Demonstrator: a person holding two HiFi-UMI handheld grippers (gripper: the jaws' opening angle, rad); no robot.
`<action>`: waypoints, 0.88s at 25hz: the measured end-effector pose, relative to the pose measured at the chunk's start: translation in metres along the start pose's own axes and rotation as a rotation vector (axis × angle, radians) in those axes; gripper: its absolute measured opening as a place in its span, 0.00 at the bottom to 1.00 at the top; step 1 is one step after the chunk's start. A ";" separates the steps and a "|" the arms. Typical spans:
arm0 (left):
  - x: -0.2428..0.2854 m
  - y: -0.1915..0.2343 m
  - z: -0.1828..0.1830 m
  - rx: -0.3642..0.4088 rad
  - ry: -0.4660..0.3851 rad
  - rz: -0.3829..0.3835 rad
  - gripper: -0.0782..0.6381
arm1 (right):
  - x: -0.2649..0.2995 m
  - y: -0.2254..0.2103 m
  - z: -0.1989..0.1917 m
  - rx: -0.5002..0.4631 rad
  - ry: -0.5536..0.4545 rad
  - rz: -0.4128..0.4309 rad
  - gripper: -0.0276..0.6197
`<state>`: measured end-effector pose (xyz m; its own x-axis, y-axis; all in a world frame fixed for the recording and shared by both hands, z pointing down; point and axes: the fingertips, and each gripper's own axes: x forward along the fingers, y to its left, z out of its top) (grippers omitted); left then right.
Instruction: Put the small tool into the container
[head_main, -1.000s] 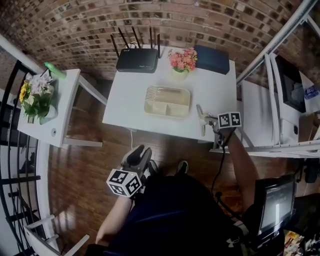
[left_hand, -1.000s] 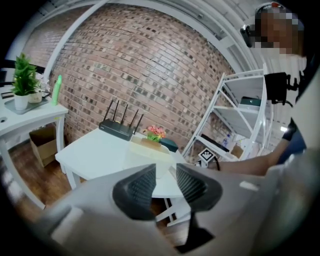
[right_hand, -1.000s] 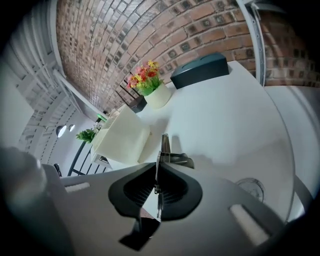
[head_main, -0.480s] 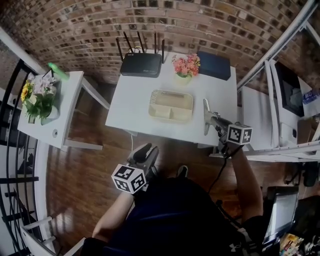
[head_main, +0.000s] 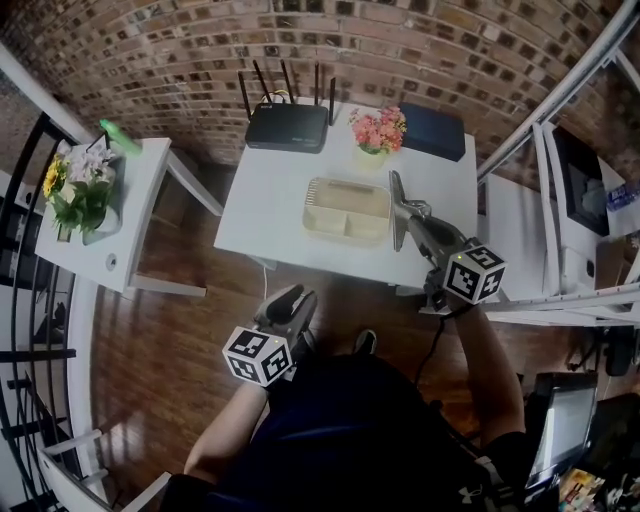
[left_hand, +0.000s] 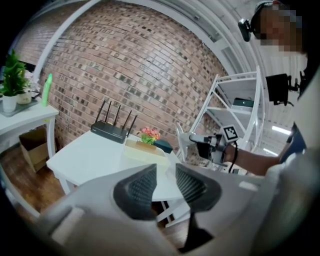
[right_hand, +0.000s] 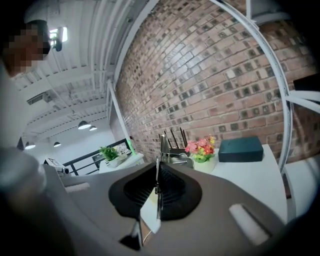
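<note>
The small tool (head_main: 397, 206) is a thin metal piece with a flat blade, and my right gripper (head_main: 416, 224) is shut on it. It is held above the white table, its tip at the right end of the cream divided container (head_main: 346, 209). In the right gripper view the blade (right_hand: 158, 176) is pinched between the dark pads and sticks out ahead. My left gripper (head_main: 286, 309) hangs below the table's front edge, over the wooden floor. Its jaws are open with nothing between them, and the left gripper view shows a gap between its pads (left_hand: 138, 189).
A black router (head_main: 288, 125), a pot of pink flowers (head_main: 377, 130) and a dark blue box (head_main: 432, 131) line the table's back edge. A side table (head_main: 110, 215) with plants stands to the left, and a white metal shelf (head_main: 560, 200) to the right.
My right gripper has carried the tool from the table's front right edge up and left to the container's right end. The left gripper has hardly moved.
</note>
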<state>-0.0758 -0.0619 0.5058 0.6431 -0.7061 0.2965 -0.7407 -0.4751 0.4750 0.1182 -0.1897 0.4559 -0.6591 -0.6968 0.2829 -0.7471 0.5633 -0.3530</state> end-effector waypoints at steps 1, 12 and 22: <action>-0.001 0.001 0.001 0.002 -0.003 0.006 0.27 | 0.003 0.006 0.003 -0.027 -0.007 0.008 0.07; -0.012 0.011 0.004 -0.005 -0.017 0.045 0.27 | 0.047 0.028 -0.011 -0.243 -0.031 0.006 0.07; -0.016 0.018 0.004 -0.023 -0.017 0.069 0.27 | 0.069 0.013 -0.050 -0.345 0.028 -0.040 0.07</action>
<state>-0.1000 -0.0606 0.5064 0.5869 -0.7458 0.3151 -0.7785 -0.4129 0.4727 0.0585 -0.2087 0.5152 -0.6273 -0.7117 0.3161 -0.7545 0.6560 -0.0200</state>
